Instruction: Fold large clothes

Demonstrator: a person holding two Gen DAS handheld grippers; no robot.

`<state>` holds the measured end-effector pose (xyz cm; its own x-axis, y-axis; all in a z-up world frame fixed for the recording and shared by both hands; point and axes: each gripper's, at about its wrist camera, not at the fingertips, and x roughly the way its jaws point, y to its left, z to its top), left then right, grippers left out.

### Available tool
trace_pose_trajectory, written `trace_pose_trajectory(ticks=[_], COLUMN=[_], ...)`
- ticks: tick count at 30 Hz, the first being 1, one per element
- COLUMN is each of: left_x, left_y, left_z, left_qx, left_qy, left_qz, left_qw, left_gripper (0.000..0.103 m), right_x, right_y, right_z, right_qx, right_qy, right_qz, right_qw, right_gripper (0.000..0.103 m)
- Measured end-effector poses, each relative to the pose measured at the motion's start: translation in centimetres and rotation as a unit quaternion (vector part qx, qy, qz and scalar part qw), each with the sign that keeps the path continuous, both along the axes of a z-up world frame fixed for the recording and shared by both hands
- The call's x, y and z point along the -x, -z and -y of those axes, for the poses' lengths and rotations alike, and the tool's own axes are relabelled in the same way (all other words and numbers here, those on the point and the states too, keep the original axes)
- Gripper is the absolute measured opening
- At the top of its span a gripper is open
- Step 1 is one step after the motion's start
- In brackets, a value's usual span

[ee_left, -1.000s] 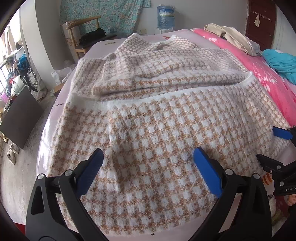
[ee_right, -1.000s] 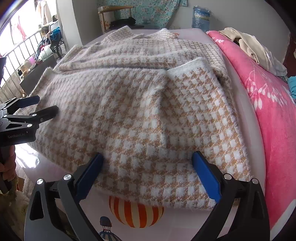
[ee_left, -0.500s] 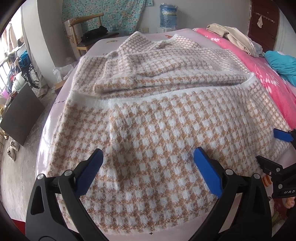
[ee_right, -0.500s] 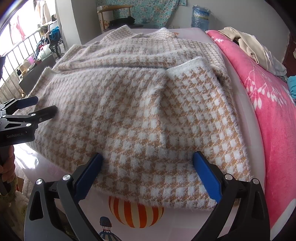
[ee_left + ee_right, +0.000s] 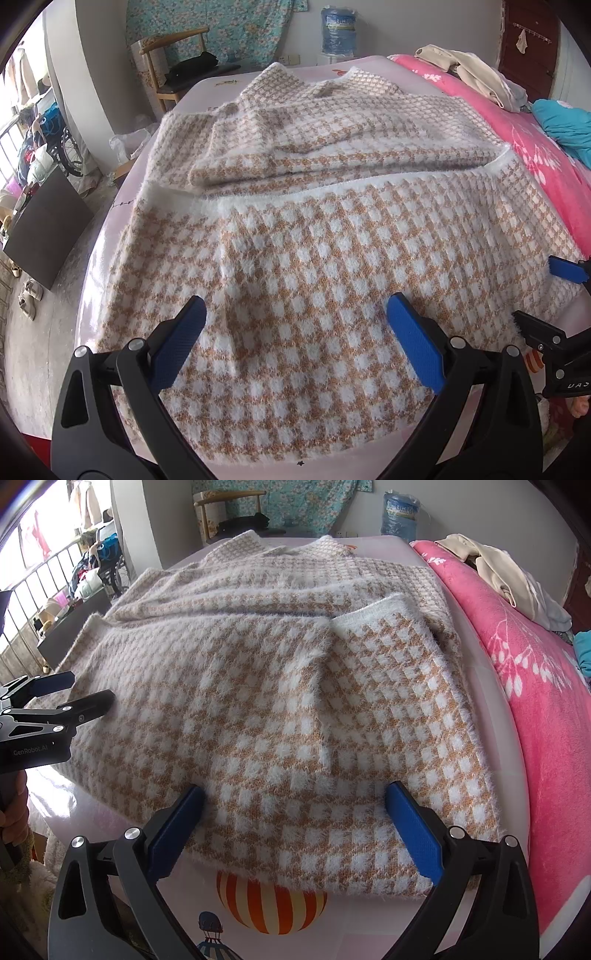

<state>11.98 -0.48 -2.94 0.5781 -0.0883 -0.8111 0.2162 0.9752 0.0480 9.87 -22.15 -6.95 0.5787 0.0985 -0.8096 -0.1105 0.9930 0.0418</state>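
Left gripper [image 5: 295, 321] and right gripper [image 5: 295, 805] hover with jaws spread wide and empty over the near hem of the sweater [image 5: 332, 258], having eased slightly forward in the last second. The sweater lies half-folded along the bed's [image 5: 491, 738] near edge, unmoved; the next grasp looks imminent.

Both cameras sit low at the near edge of the bed [image 5: 96, 258], looking forward along wide-spread blue fingers across the checked sweater [image 5: 332, 266] toward the far wall. The left view stands left of the right one, and each catches the other gripper at its side
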Motion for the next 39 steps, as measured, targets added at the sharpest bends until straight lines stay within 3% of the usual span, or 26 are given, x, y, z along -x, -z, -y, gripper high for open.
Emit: trace_pose_trajectory(ticks=[12,39], left_x=[0.0,-0.5], left_y=[-0.1,0.0], left_z=[0.2,0.2], left_qx=[-0.015,-0.007], left_qy=[-0.005,-0.003], left_qz=[-0.003,-0.014], left_qw=[0.9999,0.9999], left_gripper=[0.095,0.095], right_x=[0.0,-1.1], right_y=[0.0,-0.3], right_z=[0.0,-0.1], right_qx=[0.001,0.010], right_qy=[-0.002,0.004], right_qz=[-0.003,-0.035], right_qw=[1.000,0.999], right_gripper=[0.097,0.097])
